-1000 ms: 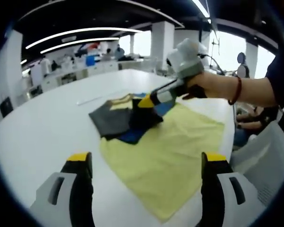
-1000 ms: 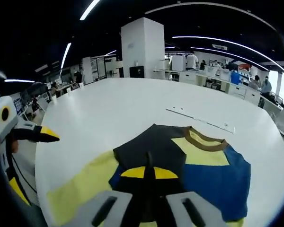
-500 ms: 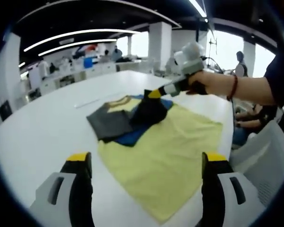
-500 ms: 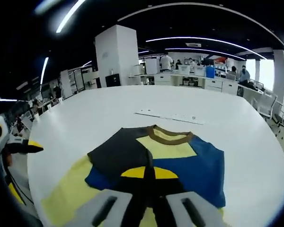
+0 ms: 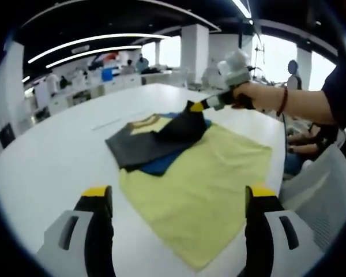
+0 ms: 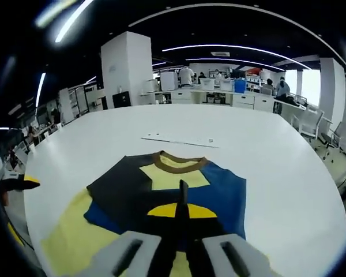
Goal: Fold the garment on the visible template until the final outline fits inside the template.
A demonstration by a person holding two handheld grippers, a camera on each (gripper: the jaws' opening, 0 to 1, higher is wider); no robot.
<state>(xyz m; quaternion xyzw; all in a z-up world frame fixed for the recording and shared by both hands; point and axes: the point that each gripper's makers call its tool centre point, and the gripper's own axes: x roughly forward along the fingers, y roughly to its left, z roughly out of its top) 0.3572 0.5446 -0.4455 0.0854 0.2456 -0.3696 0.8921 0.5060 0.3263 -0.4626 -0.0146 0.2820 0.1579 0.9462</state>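
Large white oval table [image 5: 52,144]: carries everything, lying ahead of both pairs of jaws. Pale yellow rectangular cloth template [image 5: 202,184]: flat on the table directly ahead of and between the left jaws, its far end under the garment. Colour-blocked knit garment, dark grey, blue and yellow with a brown collar [image 6: 179,173]: partly folded at the far end of the template; over the last second the dark flap in the right jaws has been drawn up and further across the body, toward the collar side, and in the left gripper view it now stands as a raised, taut ridge rather than a slack bunch. Judgement: a fold is in mid-carry, not yet laid down, and the grey edge at the left still appears to overhang the template, so the outline is not yet inside it. Thin white strip [image 6: 177,140]: on the table beyond the collar, apart from the garment. Right gripper [image 5: 194,108]: held by a person's hand, jaws closed tight on the dark fabric. Left gripper [image 5: 179,199]: jaws wide apart, holding nothing, held short of the template's near edge.
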